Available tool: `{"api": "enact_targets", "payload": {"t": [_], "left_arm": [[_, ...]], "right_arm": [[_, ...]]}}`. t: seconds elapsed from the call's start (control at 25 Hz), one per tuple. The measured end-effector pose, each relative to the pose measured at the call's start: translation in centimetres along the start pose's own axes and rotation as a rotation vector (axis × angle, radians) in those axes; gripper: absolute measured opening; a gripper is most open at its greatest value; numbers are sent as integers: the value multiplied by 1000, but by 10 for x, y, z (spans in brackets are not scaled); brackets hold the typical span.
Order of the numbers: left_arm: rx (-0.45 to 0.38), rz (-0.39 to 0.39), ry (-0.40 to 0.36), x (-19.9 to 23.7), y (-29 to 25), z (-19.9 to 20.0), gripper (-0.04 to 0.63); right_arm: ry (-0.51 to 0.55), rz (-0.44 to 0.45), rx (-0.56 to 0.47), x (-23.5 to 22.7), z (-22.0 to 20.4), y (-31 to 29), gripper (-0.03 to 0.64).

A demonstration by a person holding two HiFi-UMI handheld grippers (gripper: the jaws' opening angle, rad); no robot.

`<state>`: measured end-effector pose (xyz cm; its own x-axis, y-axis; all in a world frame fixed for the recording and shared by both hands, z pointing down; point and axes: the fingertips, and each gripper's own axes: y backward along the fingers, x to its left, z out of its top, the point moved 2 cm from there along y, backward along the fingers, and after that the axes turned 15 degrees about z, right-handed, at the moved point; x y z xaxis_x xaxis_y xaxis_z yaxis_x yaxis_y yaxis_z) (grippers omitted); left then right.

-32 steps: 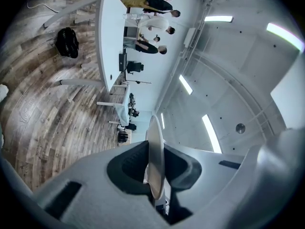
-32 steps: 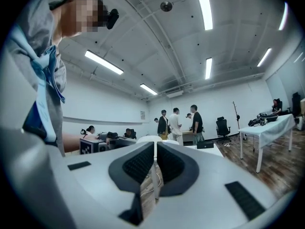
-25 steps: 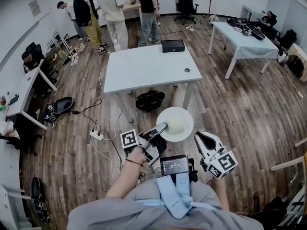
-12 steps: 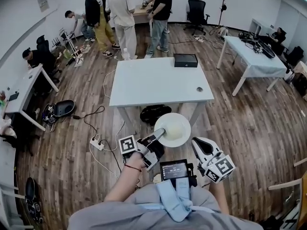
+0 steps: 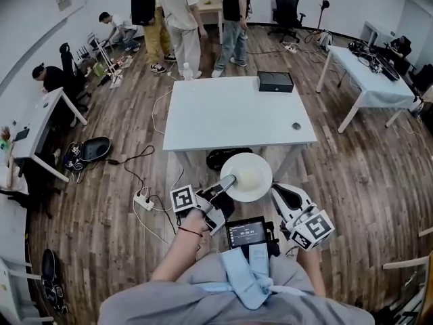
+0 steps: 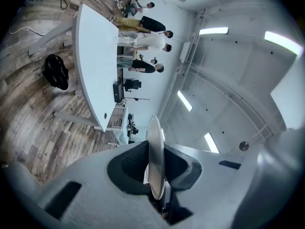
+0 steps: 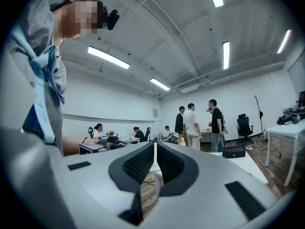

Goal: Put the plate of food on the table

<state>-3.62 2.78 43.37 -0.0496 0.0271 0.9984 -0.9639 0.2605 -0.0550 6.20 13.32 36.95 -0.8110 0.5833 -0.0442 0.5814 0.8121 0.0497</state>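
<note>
A white plate [image 5: 246, 177] with a pale mound of food hangs level in front of me, just short of the near edge of the white table [image 5: 237, 114]. My left gripper [image 5: 229, 181] is shut on the plate's left rim. In the left gripper view the plate [image 6: 155, 151] shows edge-on, clamped between the jaws of that gripper [image 6: 155, 175], with the table [image 6: 93, 51] ahead. My right gripper [image 5: 281, 193] is held right of the plate and apart from it. In the right gripper view its jaws [image 7: 155, 151] stand together with nothing between them.
A black box [image 5: 275, 81] sits at the table's far right corner. A black bag [image 5: 226, 156] lies under the table. A power strip [image 5: 143, 198] and cables lie on the floor to the left. Several people stand beyond the table. Another table [image 5: 369, 66] stands at right.
I have moved closer to the white table, which now sits lower and nearer in the head view. The plate stays in the left gripper; the right gripper keeps its place beside it.
</note>
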Motion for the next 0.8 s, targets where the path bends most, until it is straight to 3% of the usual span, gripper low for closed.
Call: {"api": "enact_targets", "payload": {"t": [0.4,0.8], "left_arm": [[-53,1,10,-4,-7,41,51],[-142,24,18,-4,-56,112,51]], "right_arm": [[-26,31,12,-36,2,-29,34],[-17,123,-21,-123,12,-83,34]]}}
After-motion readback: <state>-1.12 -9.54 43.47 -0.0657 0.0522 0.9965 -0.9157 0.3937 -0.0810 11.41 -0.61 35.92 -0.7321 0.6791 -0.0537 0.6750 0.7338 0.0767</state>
